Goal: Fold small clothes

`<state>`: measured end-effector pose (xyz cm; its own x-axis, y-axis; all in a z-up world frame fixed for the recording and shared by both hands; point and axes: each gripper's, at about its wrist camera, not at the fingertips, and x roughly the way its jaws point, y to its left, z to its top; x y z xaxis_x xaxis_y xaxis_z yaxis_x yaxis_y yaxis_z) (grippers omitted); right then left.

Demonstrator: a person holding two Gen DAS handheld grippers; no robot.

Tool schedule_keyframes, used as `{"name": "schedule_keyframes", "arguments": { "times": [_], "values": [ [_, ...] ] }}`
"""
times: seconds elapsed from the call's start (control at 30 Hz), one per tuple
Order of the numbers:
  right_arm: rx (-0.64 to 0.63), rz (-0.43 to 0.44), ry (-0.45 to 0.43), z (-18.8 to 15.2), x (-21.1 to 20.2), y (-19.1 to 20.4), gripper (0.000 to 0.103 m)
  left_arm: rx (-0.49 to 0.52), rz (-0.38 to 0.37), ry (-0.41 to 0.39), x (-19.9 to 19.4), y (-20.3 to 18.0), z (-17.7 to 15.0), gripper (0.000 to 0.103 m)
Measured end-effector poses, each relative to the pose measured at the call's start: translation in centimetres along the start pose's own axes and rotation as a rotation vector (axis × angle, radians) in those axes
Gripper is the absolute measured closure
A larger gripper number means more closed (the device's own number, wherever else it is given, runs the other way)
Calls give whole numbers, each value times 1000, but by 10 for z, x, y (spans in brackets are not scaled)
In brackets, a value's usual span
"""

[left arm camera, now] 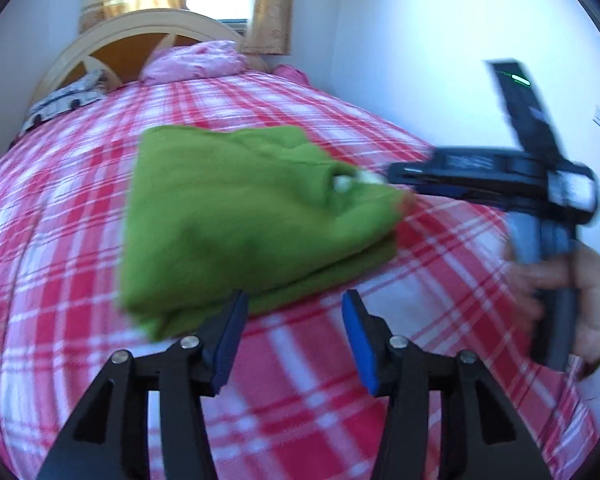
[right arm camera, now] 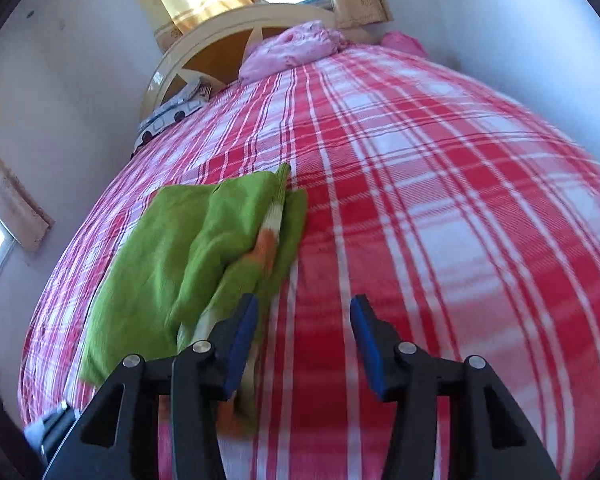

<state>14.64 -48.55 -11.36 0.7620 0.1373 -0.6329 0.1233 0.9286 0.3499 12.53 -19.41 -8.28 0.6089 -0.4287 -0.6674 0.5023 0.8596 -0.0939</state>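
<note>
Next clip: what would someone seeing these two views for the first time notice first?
A folded green garment lies alone on the red and white plaid bedspread, an orange and white striped band showing along its edge in the right wrist view. Both the left hand-held gripper and the right hand-held gripper stand open at its near edge, gripping nothing.

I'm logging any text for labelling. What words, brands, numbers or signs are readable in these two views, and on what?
None can be read.
Right tool, seen from the left wrist: pale printing on its black body, blurred beyond reading.
Green garment: a small white tag, nothing legible.
Patterned pillow by the headboard: shapes only, no letters.
</note>
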Motion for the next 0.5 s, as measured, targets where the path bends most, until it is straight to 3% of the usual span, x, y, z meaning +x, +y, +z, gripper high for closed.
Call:
{"name": "schedule_keyframes", "arguments": {
  "times": [0.17,0.27,0.4,0.5],
  "values": [
    [-12,19,-77,-32,-34,18,53,-128,109,5,-13,52,-11,51],
    [-20,38,-98,-36,-38,29,53,-182,143,53,-6,68,-15,51],
    [-1,65,-89,-33,-29,36,53,-141,152,71,1,56,-12,51],
    [11,63,-104,-32,-33,38,53,-124,159,58,5,48,-4,44]
  ]
}}
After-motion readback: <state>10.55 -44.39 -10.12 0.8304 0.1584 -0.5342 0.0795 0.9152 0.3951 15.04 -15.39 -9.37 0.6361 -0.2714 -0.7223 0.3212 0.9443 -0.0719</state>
